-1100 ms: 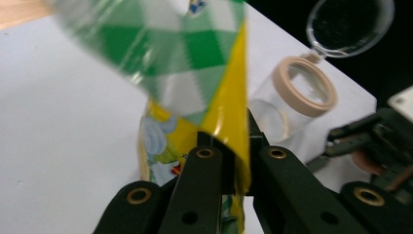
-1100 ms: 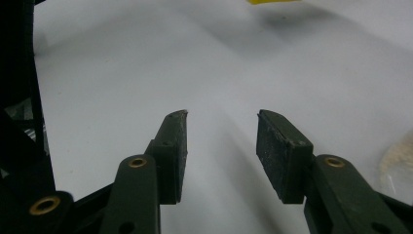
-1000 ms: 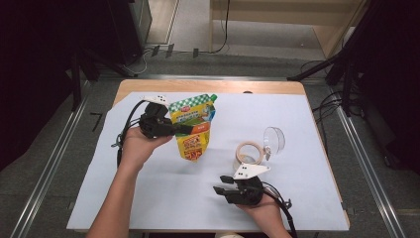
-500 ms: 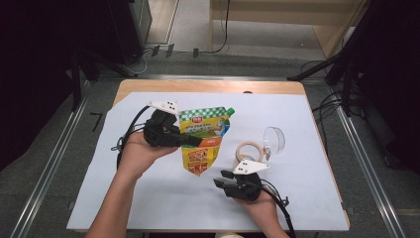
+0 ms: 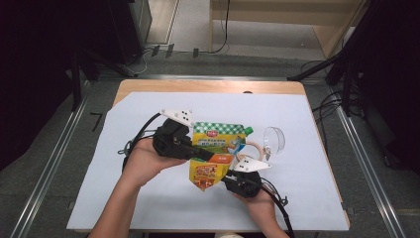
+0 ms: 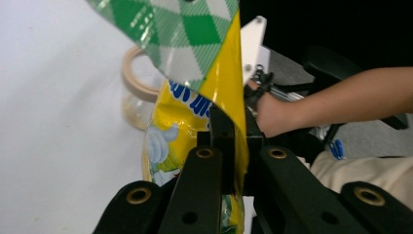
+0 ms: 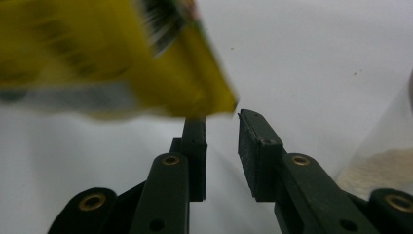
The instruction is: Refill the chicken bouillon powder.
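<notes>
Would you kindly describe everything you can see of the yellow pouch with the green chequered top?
The pouch is a glossy, flexible plastic pack: yellow body with printed pictures and blue lettering, a green-and-white chequered top and a small green spout at one upper corner. It is lifted off the white sheet, top away from the person. The left gripper pinches its side edge, jaws shut on it. Its lower corner hangs just over the right gripper, whose jaws have just been closing without yet pressing it.

Black tongs (image 5: 210,157) with brass-ringed rivets, grey three-cornered top plates, trailing black cables, bare forearms
</notes>
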`<state>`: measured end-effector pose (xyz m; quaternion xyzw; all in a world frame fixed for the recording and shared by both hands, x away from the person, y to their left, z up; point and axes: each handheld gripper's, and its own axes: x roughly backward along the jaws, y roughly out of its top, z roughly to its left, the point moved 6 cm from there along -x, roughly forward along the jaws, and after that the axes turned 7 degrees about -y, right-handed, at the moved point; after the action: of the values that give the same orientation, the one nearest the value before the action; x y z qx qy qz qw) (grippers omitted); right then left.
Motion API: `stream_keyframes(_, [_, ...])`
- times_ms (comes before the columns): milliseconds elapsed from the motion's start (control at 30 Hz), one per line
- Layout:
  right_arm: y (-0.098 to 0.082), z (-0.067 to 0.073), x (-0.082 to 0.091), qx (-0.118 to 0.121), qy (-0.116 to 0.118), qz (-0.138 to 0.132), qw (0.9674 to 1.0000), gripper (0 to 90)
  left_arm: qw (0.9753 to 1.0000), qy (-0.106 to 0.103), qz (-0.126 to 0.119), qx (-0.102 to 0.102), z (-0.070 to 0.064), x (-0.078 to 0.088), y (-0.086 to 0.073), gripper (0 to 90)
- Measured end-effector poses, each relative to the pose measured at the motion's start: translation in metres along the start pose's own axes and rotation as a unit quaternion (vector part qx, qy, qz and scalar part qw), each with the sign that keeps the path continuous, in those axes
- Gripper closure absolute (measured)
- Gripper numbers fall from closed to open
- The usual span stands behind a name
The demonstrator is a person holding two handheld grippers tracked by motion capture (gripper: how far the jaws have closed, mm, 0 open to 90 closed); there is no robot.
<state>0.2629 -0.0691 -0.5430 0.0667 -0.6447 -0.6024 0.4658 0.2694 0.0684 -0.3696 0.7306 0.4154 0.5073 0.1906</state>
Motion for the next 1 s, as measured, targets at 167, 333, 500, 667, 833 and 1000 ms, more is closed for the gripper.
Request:
stream_keyframes(167, [0.003,0.005,0.003,0.028,0.005,-0.026,0.9992,74.7,0.9995,-0.023,-0.013,0.016,0.001,-0.003,-0.001,90.0])
stream_keyframes(333, [0.005,0.024,0.006,0.081,0.013,-0.039,0.9958,73.4,0.9991,0.007,-0.026,0.032,0.007,-0.002,0.001,89.4])
stream_keyframes(500, [0.005,0.036,0.006,0.082,0.029,-0.027,0.9959,74.0,0.9981,0.021,-0.048,0.032,0.009,-0.01,0.005,86.3])
stream_keyframes(667, [0.002,0.045,0.006,0.088,0.04,-0.016,0.9952,73.5,0.9953,0.045,-0.057,0.063,0.02,-0.022,0.004,83.9])
stream_keyframes(833, [0.0,0.055,0.005,0.097,0.057,-0.006,0.9937,73.2,0.9949,0.062,-0.043,0.066,0.026,-0.034,0.001,79.3])
stream_keyframes(1000, [0.001,0.065,0.007,0.105,0.072,-0.005,0.9918,71.6,0.9942,0.084,-0.024,0.063,0.028,-0.043,-0.001,75.2])
